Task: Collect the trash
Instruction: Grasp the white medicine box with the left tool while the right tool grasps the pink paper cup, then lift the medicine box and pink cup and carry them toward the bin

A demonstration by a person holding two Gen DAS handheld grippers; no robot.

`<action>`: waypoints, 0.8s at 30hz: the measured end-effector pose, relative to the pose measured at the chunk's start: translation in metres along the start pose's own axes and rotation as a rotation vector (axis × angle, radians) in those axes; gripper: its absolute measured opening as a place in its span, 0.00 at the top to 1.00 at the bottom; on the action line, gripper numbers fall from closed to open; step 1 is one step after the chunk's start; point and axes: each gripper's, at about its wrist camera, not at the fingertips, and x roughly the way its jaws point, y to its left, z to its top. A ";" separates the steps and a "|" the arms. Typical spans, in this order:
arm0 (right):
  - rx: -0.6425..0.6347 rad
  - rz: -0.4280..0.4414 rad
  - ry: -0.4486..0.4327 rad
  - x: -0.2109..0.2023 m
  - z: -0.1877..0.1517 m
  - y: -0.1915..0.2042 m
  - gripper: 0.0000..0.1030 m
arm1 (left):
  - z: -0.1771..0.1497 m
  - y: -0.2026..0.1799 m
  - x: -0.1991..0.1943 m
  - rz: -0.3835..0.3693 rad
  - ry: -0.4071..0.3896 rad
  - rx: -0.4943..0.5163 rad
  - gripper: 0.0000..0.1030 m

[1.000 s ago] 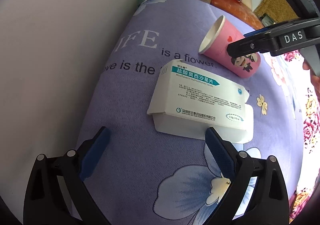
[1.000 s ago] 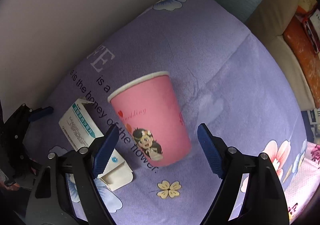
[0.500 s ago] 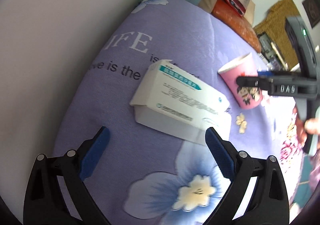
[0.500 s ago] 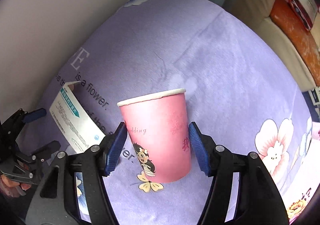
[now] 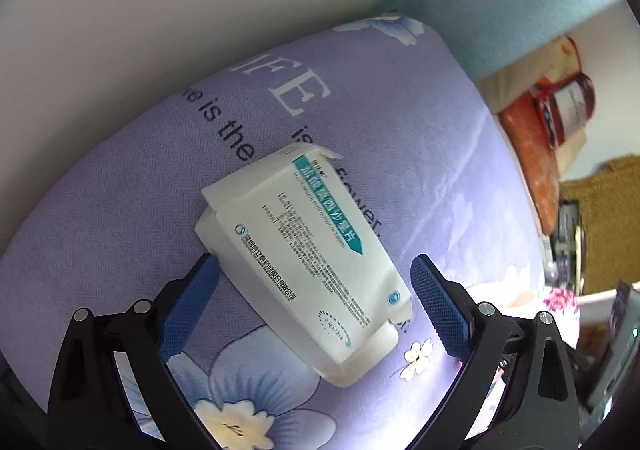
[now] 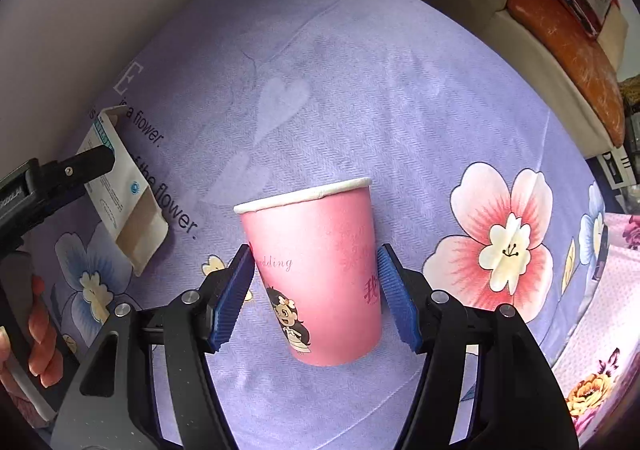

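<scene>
The purple pillow [image 5: 400, 122] carries large pale letters "IFE" with dark words "is the" below them, and in the right wrist view "a flower." and "flower." just beside the white medicine box [image 5: 304, 250]. That box bears teal-banded Chinese print too small to read. The pink paper cup [image 6: 316, 270] shows cursive "dding" above a cartoon girl.

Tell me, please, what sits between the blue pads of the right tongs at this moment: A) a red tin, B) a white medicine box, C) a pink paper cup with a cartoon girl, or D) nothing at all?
C: in the right wrist view the pink paper cup sits between the pads of the right tongs, both pressing its sides, while the white medicine box lies off to the left on the purple bedding.
</scene>
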 end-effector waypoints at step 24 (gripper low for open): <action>0.075 -0.001 -0.069 0.017 0.040 -0.060 0.41 | -0.011 -0.081 0.032 0.076 -0.021 0.399 0.40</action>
